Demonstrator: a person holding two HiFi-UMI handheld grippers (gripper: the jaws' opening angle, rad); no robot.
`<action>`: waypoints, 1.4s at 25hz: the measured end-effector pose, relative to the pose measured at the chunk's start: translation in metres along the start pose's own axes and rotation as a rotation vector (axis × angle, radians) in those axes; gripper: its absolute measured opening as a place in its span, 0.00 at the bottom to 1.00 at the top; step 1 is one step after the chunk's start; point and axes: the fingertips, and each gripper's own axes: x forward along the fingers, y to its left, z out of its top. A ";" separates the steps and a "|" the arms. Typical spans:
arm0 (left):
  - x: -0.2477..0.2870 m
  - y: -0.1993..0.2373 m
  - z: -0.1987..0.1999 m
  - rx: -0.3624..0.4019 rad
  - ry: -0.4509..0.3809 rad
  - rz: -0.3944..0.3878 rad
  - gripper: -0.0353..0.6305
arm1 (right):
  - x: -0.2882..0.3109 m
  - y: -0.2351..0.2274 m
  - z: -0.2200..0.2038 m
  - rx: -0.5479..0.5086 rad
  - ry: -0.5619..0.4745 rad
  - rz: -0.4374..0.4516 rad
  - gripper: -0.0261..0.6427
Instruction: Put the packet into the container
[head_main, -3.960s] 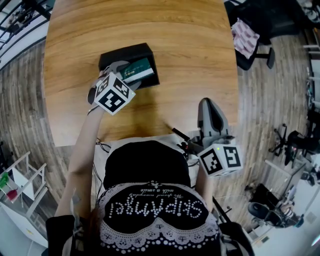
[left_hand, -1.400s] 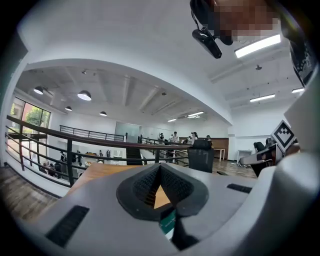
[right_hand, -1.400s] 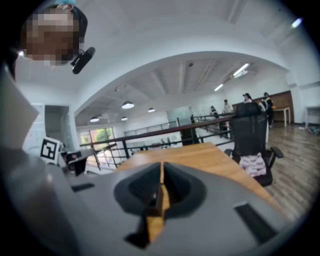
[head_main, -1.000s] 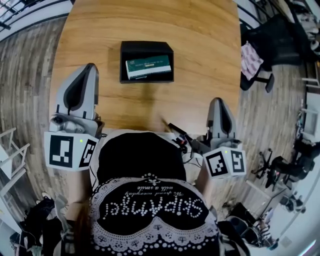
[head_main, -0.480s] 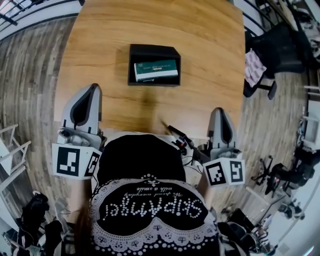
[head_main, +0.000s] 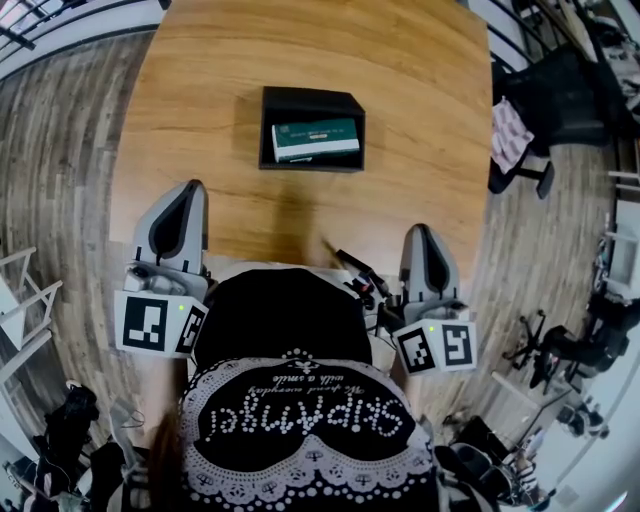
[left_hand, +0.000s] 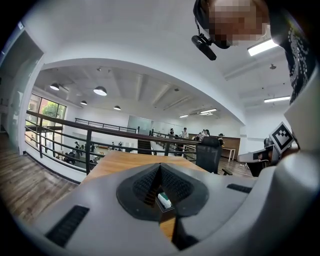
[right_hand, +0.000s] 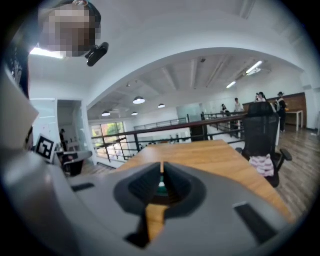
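Head view: green packet (head_main: 316, 139) lying flat inside the black container (head_main: 310, 96) on the wooden desk (head_main: 300, 40), with left gripper (head_main: 188, 190) and right gripper (head_main: 422, 232) at the near desk edge, well apart from it. The 2 gripper views add what this view lacks: each pair of jaws drawn together with nothing between them, the packet only glimpsed beyond; a railing (left_hand: 88, 150) and an office chair (right_hand: 261, 132) stand behind the desk
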 end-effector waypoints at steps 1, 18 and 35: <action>0.000 0.000 0.000 0.004 0.000 -0.003 0.10 | 0.000 0.001 -0.001 0.000 0.003 0.001 0.10; 0.006 -0.004 -0.001 0.012 0.016 -0.044 0.10 | 0.001 0.008 0.001 0.000 -0.002 -0.008 0.10; 0.007 0.000 -0.006 0.005 0.012 -0.051 0.10 | 0.001 0.010 0.001 -0.032 0.016 -0.019 0.10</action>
